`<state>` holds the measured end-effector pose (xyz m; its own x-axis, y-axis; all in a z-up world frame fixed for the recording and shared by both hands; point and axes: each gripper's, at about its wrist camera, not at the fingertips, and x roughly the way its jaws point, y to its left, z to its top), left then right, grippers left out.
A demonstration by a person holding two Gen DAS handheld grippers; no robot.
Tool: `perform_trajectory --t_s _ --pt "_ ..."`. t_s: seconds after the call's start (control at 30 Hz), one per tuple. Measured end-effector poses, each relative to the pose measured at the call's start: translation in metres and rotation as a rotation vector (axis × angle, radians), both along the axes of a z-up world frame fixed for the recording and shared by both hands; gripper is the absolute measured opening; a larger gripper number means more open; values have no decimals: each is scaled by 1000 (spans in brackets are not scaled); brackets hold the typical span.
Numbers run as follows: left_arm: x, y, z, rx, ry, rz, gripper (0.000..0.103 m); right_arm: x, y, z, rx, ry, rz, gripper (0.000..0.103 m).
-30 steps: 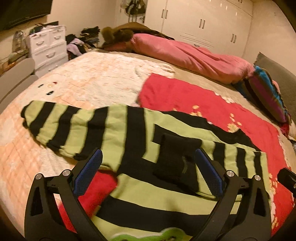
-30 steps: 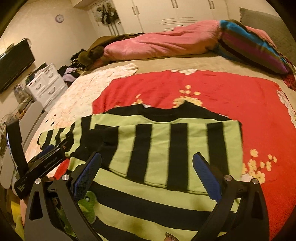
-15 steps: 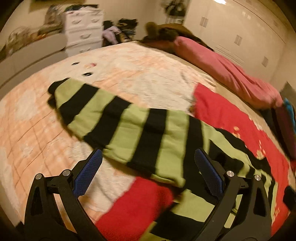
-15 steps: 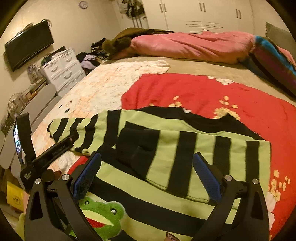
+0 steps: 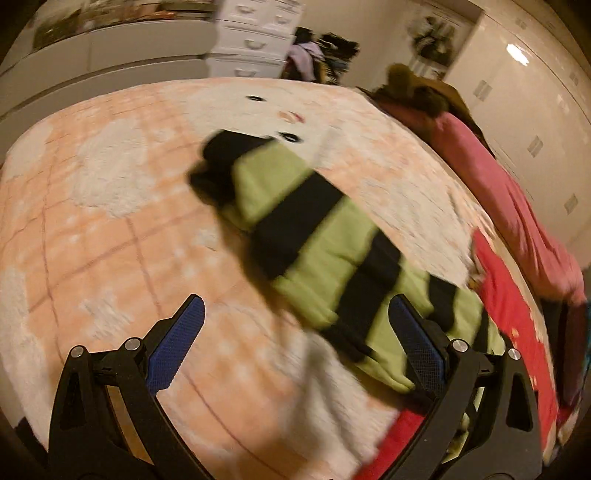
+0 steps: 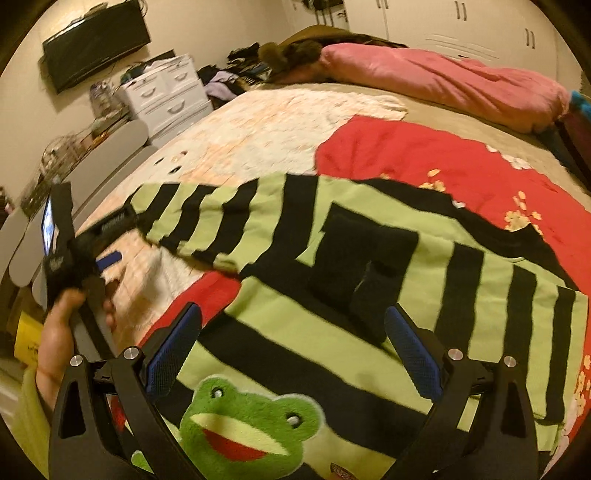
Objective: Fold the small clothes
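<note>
A green-and-black striped sweater (image 6: 369, 332) lies flat on the bed, with a plush frog face (image 6: 243, 424) on its front. One sleeve is folded across the chest, its black cuff (image 6: 362, 258) on top. The other sleeve (image 5: 314, 236) stretches out to the left over the peach blanket, ending in a black cuff (image 5: 218, 166). My left gripper (image 5: 297, 347) is open, hovering just short of that sleeve's near edge. The right wrist view shows the left gripper (image 6: 114, 240) beside the sleeve end, held by a hand (image 6: 62, 321). My right gripper (image 6: 293, 354) is open above the sweater's lower front, holding nothing.
A red flowered blanket (image 6: 424, 158) lies under the sweater, and a peach-and-white blanket (image 5: 110, 221) covers the left of the bed. A pink duvet (image 6: 443, 77) lies along the far side. White drawers (image 6: 166, 92), a wall television (image 6: 96, 40) and wardrobe doors (image 6: 461, 22) stand beyond.
My left gripper has swung left along the outstretched sleeve toward its cuff. The right gripper has turned left and pulled back, bringing the frog face into view. Both stay open.
</note>
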<state>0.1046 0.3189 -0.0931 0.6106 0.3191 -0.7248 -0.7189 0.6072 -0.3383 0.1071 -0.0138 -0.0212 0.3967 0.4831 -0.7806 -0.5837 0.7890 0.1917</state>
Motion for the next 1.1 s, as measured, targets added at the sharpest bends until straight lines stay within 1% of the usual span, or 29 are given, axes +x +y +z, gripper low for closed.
perform_trajectory --t_s 0.07,0.1,0.17,0.2,0.23,0.3,0.33,0.37,0.43,0.47,0.53,0.6,0.63,0.67,0.7,0.77,0.8,0.87,0.93,1.0,1.1 --pt "-1 13 -5 -25 -5 15 93 -5 4 -5 -10 8 16 99" --pt "-2 23 -10 -64 -22 27 93 -7 5 -8 -15 10 23 99" --pt "-3 37 -16 -113 -43 43 92 -9 6 -12 -27 14 27 99" --pt "-2 44 -18 -131 -64 48 86 -9 5 -13 -29 15 26 99" --pt "-2 49 -20 -150 -83 52 84 -8 3 -14 -30 17 21 99" --pt "-2 60 -25 -198 -124 63 74 -7 0 -16 -31 21 10 99" --pt "-1 67 -29 -225 -139 74 72 -6 -2 -16 -30 22 3 99" --pt "0 71 -30 -233 -146 82 67 -4 -4 -16 -29 24 -3 99" --pt "3 79 -31 -249 -175 93 65 -3 -5 -18 -28 28 -7 99" --pt "4 83 -31 -264 -190 98 62 -2 -6 -19 -31 28 -8 99" --pt "9 88 -30 -275 -205 94 52 -3 -5 -23 -38 37 -4 99" --pt "16 91 -30 -287 -213 87 34 -5 -4 -27 -42 49 1 99" --pt "20 92 -30 -286 -204 86 28 -6 -3 -29 -44 54 5 99" --pt "23 93 -30 -283 -201 82 11 -7 -3 -31 -48 58 10 99" --pt "24 93 -28 -283 -212 73 8 -8 -2 -31 -50 59 11 99" --pt "24 87 -19 -252 -227 53 6 -7 -5 -32 -49 62 5 99" --pt "24 80 -10 -219 -239 33 5 -6 -7 -32 -49 65 -3 99" --pt "22 68 5 -183 -269 -3 4 -1 -17 -31 -36 73 -34 99" --pt "22 47 26 -146 -302 -60 4 5 -29 -30 -24 79 -71 99" --pt "22 28 41 -129 -321 -105 4 10 -42 -28 -16 86 -109 99" --pt "25 -11 68 -92 -347 -189 4 19 -68 -24 0 88 -178 99"
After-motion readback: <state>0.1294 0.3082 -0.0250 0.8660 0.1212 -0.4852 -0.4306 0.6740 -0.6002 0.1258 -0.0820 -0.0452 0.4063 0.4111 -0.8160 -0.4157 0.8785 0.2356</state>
